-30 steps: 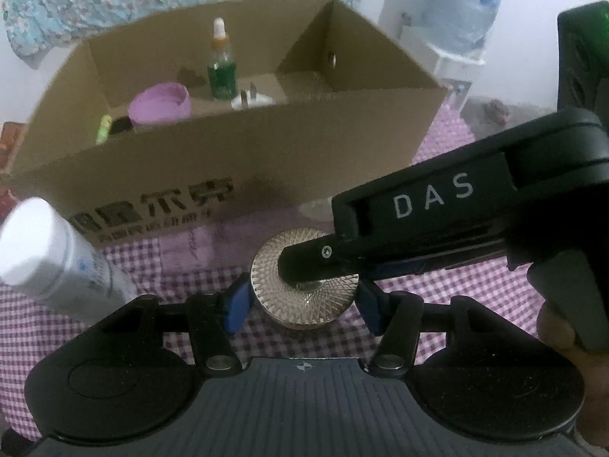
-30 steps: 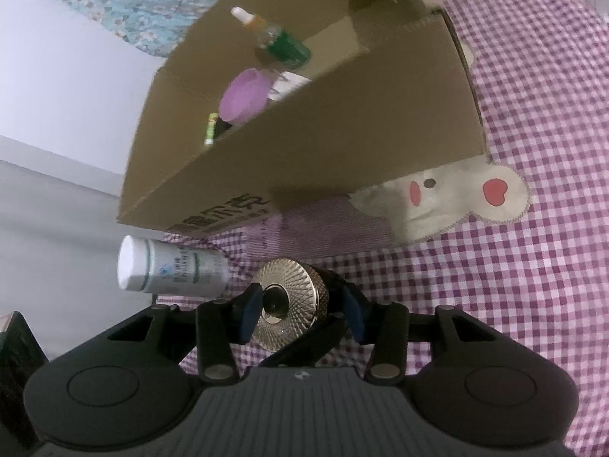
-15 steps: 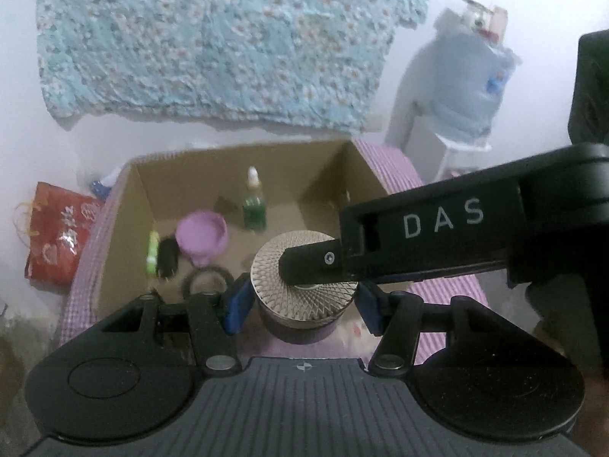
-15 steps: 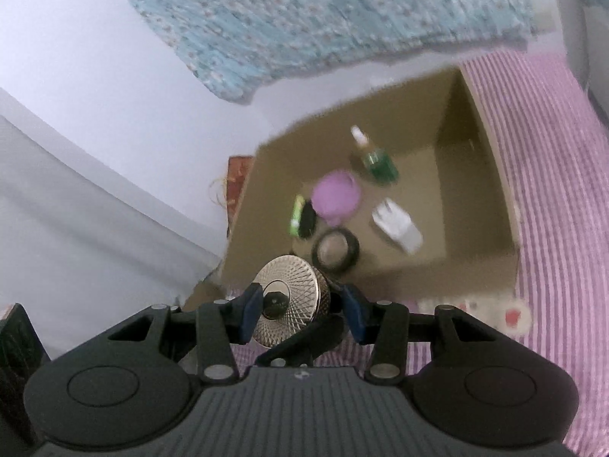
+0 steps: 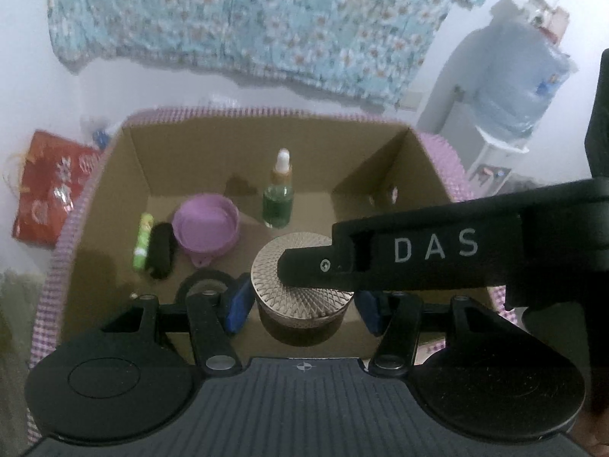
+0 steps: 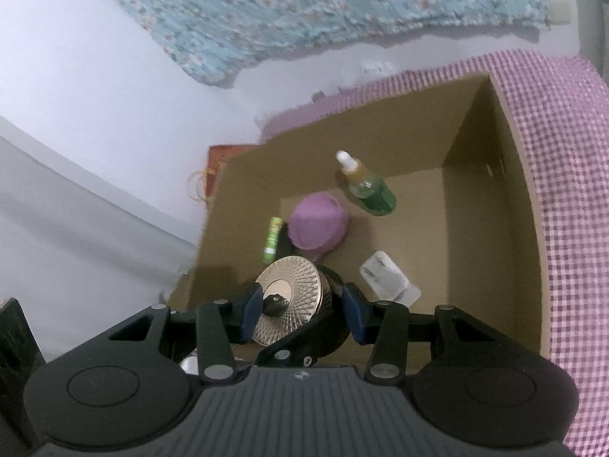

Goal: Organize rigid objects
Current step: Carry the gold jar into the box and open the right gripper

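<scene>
- The cardboard box (image 5: 114,205) sits open on a pink checked cloth (image 6: 563,152).
- The right tool (image 6: 300,314), reaching sideways across the left view, clamps the jar (image 5: 304,293) top and bottom above the box, lid facing the right camera.
- The left tool (image 5: 300,306) has blue pads flanking the jar, slightly apart.

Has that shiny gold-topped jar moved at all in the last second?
Yes. The gold-lidded jar has been lifted from the checked cloth in front of the cardboard box up and over it; it now hangs above the box's open inside.
</scene>
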Demonstrator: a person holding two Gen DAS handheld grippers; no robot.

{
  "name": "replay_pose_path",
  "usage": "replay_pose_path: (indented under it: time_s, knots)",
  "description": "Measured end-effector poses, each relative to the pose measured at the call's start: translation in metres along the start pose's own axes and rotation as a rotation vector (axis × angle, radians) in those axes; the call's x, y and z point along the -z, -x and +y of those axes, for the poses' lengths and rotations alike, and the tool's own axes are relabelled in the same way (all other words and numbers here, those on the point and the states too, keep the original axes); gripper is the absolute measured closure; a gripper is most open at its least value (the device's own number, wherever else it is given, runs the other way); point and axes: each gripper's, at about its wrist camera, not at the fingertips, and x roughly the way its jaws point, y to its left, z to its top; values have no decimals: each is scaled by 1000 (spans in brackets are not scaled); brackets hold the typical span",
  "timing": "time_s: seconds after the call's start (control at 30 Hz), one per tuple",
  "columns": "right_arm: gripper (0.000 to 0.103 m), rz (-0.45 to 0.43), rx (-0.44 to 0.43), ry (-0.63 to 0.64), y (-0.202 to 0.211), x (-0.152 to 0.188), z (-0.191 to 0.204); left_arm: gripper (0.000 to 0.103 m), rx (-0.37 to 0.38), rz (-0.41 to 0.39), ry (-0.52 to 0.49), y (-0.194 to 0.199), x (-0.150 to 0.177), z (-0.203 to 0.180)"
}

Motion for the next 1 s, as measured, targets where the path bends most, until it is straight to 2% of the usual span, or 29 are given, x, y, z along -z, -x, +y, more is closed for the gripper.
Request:
replay_pose_path:
  time_s: [0.47, 0.67, 0.77, 1.0]
  knots:
    - [53, 131, 75, -43, -41, 2, -30, 47, 26, 140, 38, -39, 9, 4]
    - [54, 148, 104, -46, -46, 5, -33, 47, 55, 196, 60, -49, 11, 6]
    - [54, 144, 111, -39, -47, 5, -33, 45, 63, 204, 70, -49, 12, 7]
    - [54, 106, 118, -22, -37, 2, -31, 44, 74, 164, 45, -39, 12, 2]
